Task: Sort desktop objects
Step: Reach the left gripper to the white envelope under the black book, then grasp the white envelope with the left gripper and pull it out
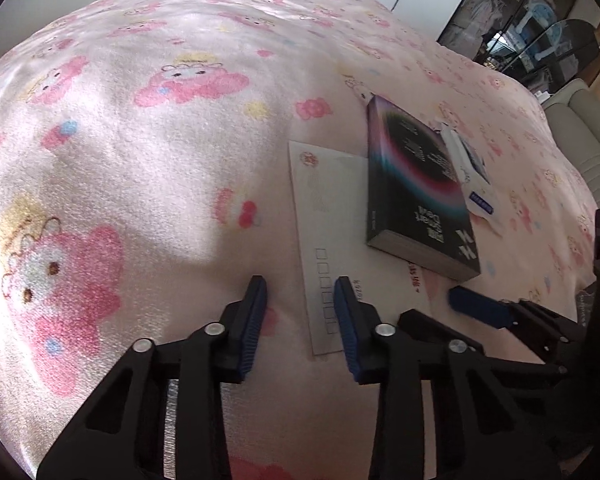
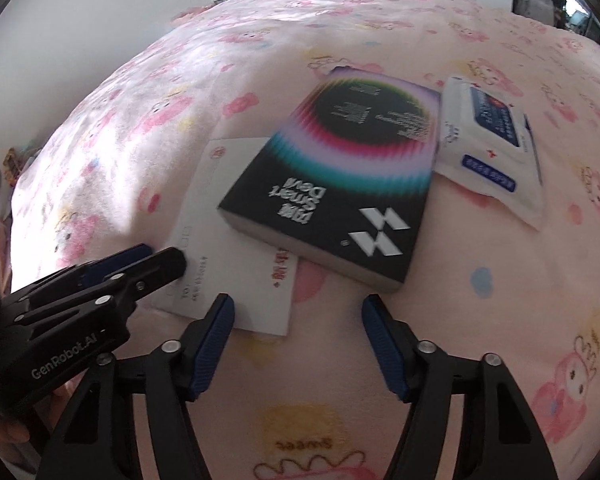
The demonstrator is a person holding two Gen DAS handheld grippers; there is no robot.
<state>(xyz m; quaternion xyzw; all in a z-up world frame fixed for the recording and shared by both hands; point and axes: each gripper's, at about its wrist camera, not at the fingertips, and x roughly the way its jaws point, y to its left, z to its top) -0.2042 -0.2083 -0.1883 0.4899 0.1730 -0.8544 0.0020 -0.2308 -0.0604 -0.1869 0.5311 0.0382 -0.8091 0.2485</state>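
- The black book (image 2: 336, 184) covers part of the white envelope (image 2: 228, 240), hiding its far right corner.
- The book also overlaps the wipes packet (image 2: 488, 148); its label print is too blurred to read.
- In the left wrist view, the right gripper (image 1: 476, 308) is smeared by blur.

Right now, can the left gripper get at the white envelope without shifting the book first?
Probably yes. The left gripper is open and empty, over the envelope's near end. The book covers only the envelope's far side, so the near edge lies free.
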